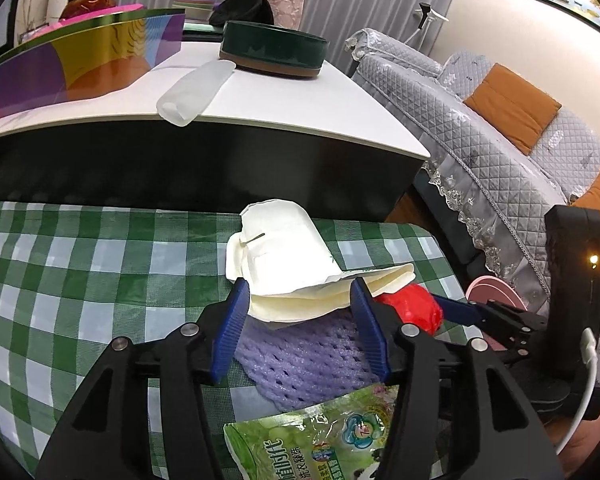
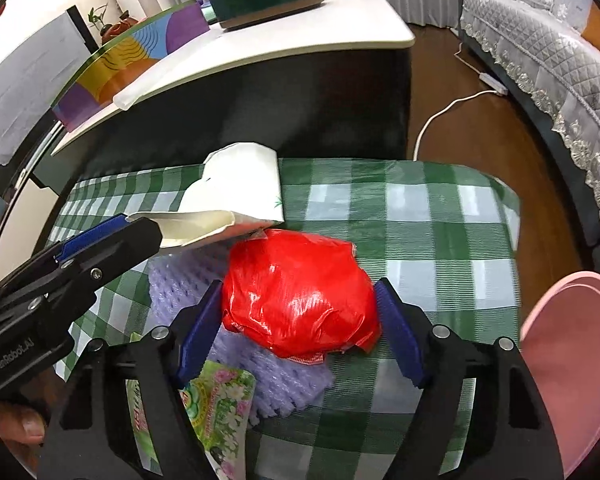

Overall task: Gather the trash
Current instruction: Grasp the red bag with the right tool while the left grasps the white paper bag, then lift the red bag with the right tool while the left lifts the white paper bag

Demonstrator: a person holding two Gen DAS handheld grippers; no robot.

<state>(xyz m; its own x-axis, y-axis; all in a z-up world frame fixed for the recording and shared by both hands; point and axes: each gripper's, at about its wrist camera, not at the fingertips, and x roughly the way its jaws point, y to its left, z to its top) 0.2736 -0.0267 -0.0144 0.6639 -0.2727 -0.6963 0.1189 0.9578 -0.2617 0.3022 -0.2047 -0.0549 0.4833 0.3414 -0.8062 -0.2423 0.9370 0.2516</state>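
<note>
On a green checked cloth (image 2: pixel 420 208) lies a pile of trash. A folded white paper wrapper (image 1: pixel 284 252) rests on a purple foam net (image 1: pixel 300 356), with a green printed pouch (image 1: pixel 312 440) nearer to me. My left gripper (image 1: pixel 299 286) stands open astride the wrapper's near edge, and one of its fingers (image 2: pixel 100 232) shows in the right wrist view. A crumpled red plastic bag (image 2: pixel 300 292) fills my right gripper (image 2: pixel 299 283), whose blue pads touch it on both sides. The same red plastic bag (image 1: pixel 410 308) sits beside my right gripper's one visible finger (image 1: pixel 456 310).
A pink container (image 2: pixel 572 360) stands at the cloth's right edge. Behind the cloth rises a black cabinet with a white top (image 1: pixel 300 92), carrying a green round tin (image 1: pixel 274 48) and a colourful box (image 1: pixel 80 64). A grey quilted sofa (image 1: pixel 500 128) and a white cable (image 2: pixel 440 116) lie to the right.
</note>
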